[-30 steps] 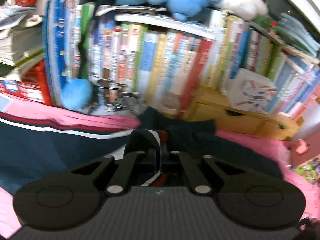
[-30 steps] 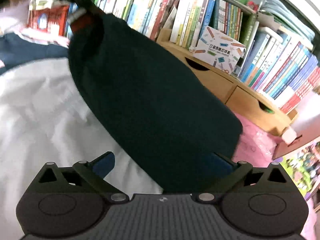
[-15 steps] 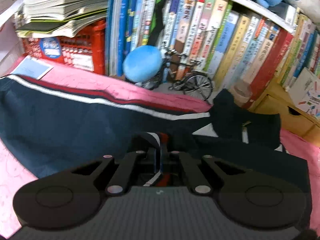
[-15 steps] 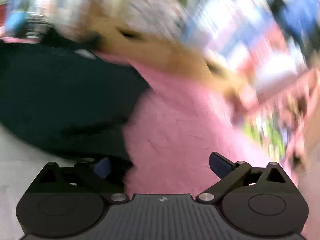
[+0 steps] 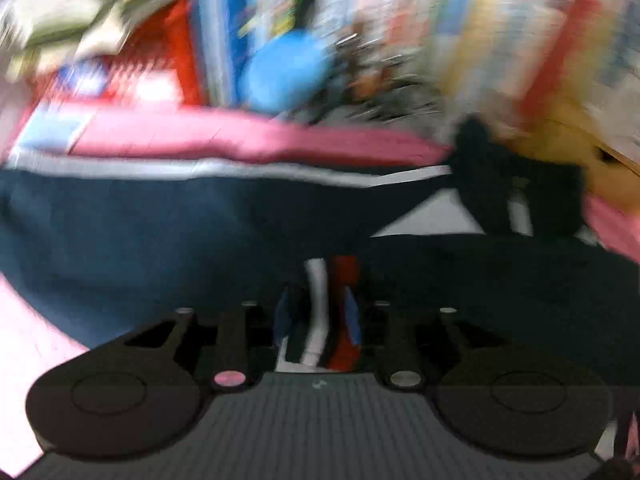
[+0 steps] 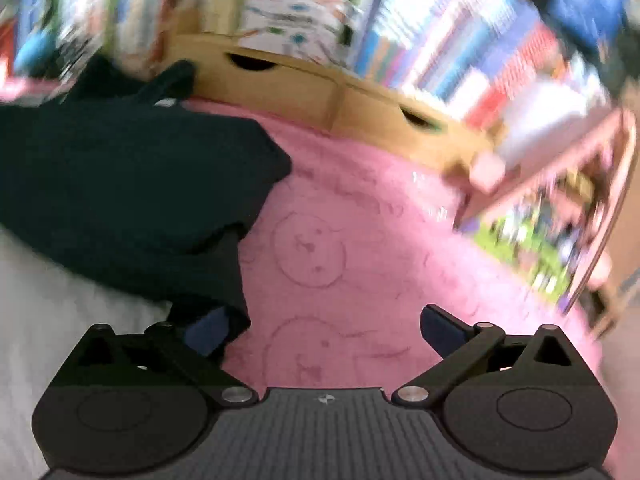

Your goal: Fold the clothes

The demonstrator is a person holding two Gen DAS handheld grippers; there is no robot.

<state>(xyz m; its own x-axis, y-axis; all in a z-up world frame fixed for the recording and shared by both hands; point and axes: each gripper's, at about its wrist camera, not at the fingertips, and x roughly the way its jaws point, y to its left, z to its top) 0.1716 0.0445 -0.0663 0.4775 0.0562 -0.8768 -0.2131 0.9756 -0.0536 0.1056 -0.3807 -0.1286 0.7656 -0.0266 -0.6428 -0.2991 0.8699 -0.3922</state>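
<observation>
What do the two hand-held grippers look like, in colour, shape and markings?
Both look alike. The left gripper and the right gripper each have a dark grey ribbed body with a small light mark at its front edge, flanked by two round black discs. Black linkage arms with silver pivot pins lead forward to two fingers with dark blue pads. No cables or sleeves are visible.

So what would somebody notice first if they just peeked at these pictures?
Probably the bright pink blanket spread everywhere, with the dark jacket lying on its left side. Then the jacket's white and red stripe between the left gripper as its jaws are opening. Behind it all stands a blurry wall of colourful books.
</observation>
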